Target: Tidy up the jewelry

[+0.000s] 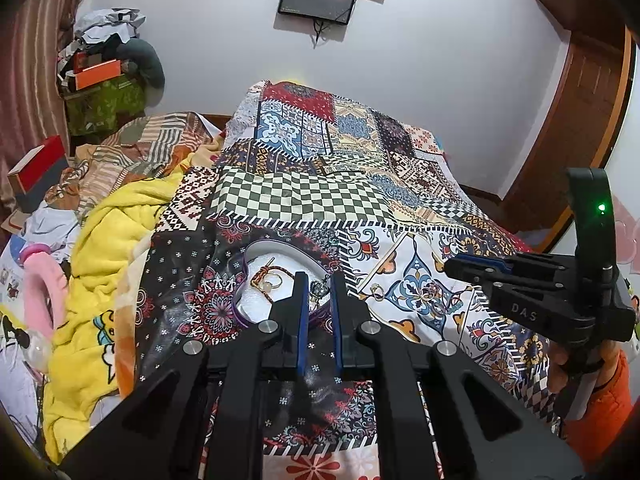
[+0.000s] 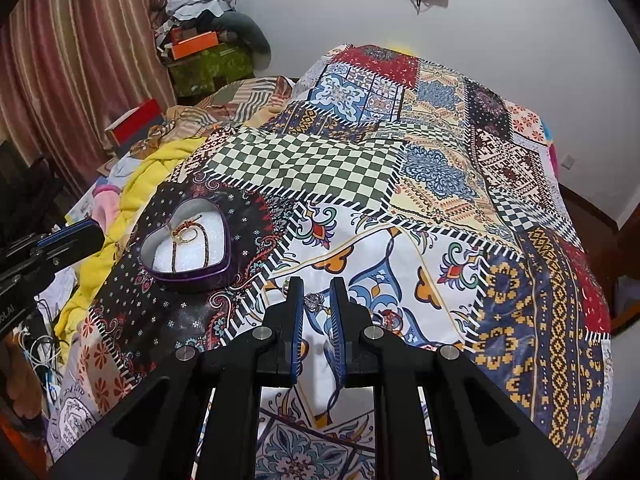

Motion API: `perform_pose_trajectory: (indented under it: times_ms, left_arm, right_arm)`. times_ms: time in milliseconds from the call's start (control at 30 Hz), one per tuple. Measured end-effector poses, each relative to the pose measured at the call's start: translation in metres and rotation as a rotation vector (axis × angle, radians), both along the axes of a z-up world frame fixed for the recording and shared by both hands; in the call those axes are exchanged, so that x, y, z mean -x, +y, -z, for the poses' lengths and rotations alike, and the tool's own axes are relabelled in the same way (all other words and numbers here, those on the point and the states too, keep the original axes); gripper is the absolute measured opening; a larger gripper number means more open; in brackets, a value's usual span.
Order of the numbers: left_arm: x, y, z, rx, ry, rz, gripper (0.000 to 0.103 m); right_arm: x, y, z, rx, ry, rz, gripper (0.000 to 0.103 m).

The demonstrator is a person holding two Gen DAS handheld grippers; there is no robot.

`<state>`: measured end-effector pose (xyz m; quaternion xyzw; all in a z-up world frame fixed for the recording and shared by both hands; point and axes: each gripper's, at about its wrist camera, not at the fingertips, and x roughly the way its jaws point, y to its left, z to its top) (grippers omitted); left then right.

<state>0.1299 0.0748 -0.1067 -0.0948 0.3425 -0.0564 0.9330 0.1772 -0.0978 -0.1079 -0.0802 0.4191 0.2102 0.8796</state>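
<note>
- Looking down my left wrist camera, I see the left gripper [image 1: 319, 280] hanging over the near edge of a purple heart-shaped tin [image 1: 256, 248] that sits on the patchwork bedspread [image 1: 304, 196].
- Its blue-padded fingers [image 1: 302, 300] stand a narrow gap apart; a dark, silvery piece of jewelry [image 1: 318, 288] shows in that gap, but I cannot tell whether the pads actually touch it.
- Inside the tin, on its white lining, lie a gold ring [image 1: 273, 280] and a reddish-brown cord [image 1: 266, 272].
- From the right wrist camera, my right gripper [image 2: 316, 284] is poised above the white, blue and orange patch of the bedspread, just right of the tin [image 2: 188, 240].
- Its fingers [image 2: 298, 300] are likewise narrowly parted, with a silver ring with a clear stone [image 2: 312, 301] lying on the cloth between the tips; no firm contact is visible.
- Another small ring [image 2: 390, 320] rests on the bedspread just to the right of that gripper.
- In the left view, a gold ring [image 1: 376, 290] lies on the bedspread between the tin and the right gripper.
- A yellow blanket [image 1: 108, 240] is bunched along the left side of the bed.
</note>
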Motion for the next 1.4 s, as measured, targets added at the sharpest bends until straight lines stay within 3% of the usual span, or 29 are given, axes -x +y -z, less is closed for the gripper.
perform_pose_trajectory:
  times_ms: [333, 800, 1400]
  left_arm:
    - [-0.001, 0.005, 0.000, -0.003, -0.006, -0.019, 0.009]
    - [-0.015, 0.028, 0.000, -0.005, -0.018, -0.047, 0.009]
    - [-0.041, 0.025, 0.039, 0.007, 0.076, -0.002, 0.009]
  right_arm:
    - [0.007, -0.001, -0.017, -0.026, -0.032, -0.020, 0.012]
    - [0.001, 0.053, -0.049, -0.091, -0.119, -0.140, 0.012]
    - [-0.022, 0.103, -0.002, -0.079, 0.016, -0.223, 0.012]
